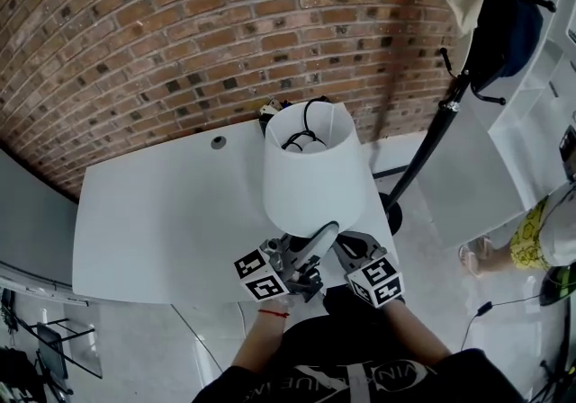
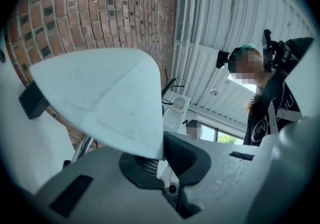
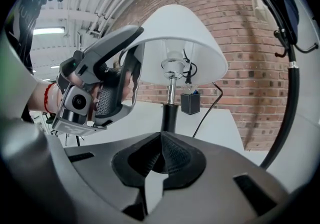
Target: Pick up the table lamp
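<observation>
Past the clenched right claw (image 3: 161, 135), its view shows the stem (image 3: 170, 95), hidden overhead, and left claw (image 3: 134, 58) pinching lampshade (image 3: 182, 30).

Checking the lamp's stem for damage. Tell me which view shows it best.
The right gripper view: most of the stem shows clearly below the shade. In the head view the shade hides it; the left gripper view shows only a sliver.

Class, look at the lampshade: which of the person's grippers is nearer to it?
Left. The left gripper is shut on the lampshade at its lower rim. The right gripper sits lower, with its jaws shut just before the stem, below the shade.
</observation>
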A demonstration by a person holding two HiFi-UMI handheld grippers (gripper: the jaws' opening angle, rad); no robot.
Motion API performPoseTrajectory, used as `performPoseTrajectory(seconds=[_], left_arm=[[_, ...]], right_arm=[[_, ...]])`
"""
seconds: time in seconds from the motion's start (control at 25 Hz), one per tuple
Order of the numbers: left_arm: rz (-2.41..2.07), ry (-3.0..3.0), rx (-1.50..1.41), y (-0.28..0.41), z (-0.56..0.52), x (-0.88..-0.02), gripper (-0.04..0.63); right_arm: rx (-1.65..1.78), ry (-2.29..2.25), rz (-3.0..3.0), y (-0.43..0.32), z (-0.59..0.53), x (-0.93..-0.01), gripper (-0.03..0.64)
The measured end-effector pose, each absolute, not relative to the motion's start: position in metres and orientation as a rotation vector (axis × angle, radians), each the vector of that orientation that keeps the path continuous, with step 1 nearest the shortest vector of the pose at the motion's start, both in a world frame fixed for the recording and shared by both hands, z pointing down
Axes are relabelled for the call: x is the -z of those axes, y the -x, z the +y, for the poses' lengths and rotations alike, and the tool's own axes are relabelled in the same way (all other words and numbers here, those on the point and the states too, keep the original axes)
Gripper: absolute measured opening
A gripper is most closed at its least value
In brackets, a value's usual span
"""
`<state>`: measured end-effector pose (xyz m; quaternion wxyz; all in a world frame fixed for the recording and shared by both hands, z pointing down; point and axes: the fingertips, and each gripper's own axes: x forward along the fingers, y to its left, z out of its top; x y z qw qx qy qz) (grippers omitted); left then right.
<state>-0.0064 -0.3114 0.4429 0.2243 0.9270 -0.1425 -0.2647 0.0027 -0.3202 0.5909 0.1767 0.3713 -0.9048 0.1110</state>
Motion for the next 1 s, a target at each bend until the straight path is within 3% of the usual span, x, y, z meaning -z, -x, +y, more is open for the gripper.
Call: performPoseTrajectory(seconds=[0.44,0.84,1.0], left_arm=[[-0.452,-2.474,0.738,0.022,-0.361,-0.429,0.009],[-0.416,-2.441,0.736,0.024,-0.395,-0.428,0.011],[-0.428,-2.419,0.727,0.024,-0.404,-0.427,0.011]], right_arm=[[-0.348,-1.054,-2.475,0.022,-0.362,-0.588,0.005],[-0.45,-1.067,-2.416,0.025,-0.389,-0.609,0.121],[-0.553,-1.082,-2.445,0.029,-0.395,-0.607,0.134]])
